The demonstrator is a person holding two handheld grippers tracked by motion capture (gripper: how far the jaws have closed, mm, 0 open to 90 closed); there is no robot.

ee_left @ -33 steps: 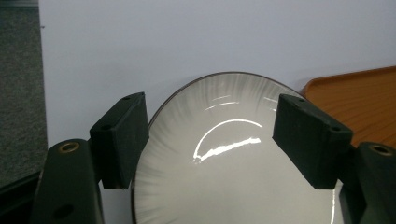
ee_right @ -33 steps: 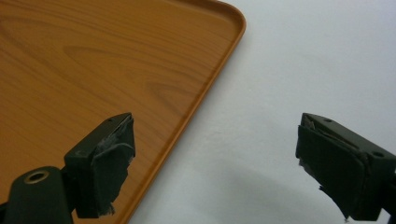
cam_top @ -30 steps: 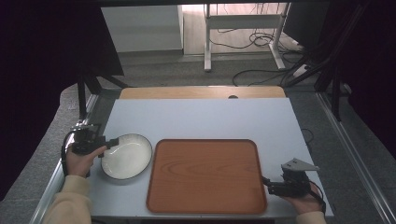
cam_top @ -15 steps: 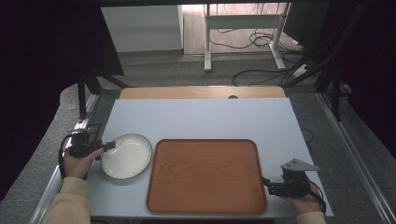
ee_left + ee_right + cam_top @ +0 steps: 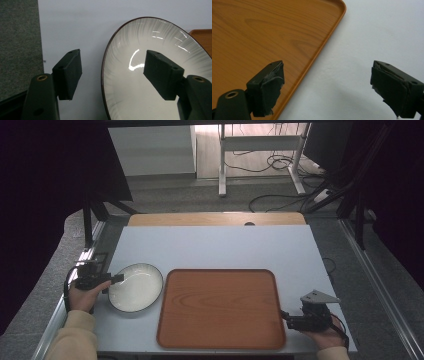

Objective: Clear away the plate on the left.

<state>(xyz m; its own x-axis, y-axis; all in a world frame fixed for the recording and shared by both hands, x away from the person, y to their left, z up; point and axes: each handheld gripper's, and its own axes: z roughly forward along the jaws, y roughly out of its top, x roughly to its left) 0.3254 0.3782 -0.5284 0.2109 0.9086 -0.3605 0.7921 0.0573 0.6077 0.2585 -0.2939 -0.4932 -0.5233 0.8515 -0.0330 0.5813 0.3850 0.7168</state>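
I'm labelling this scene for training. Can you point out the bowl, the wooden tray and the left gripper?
bowl (image 5: 136, 287), high view, on its white inside.
wooden tray (image 5: 220, 307), high view, on its bare floor.
left gripper (image 5: 112, 72), left gripper view, midway between its open fingertips.

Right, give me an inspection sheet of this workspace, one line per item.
Surface: pale table top, with a wooden strip along its far edge.
Job's things: white bowl left of the wooden tray; tray holds nothing.
Clutter: nothing seen.
Grippers: left gripper open, its jaws either side of the bowl's rim; right gripper open, its jaws either side of the tray's near right edge.
Cables: loose cables on the floor beyond the table; a cable loops from the left gripper.
Surroundings: white stand legs and dark curtains.
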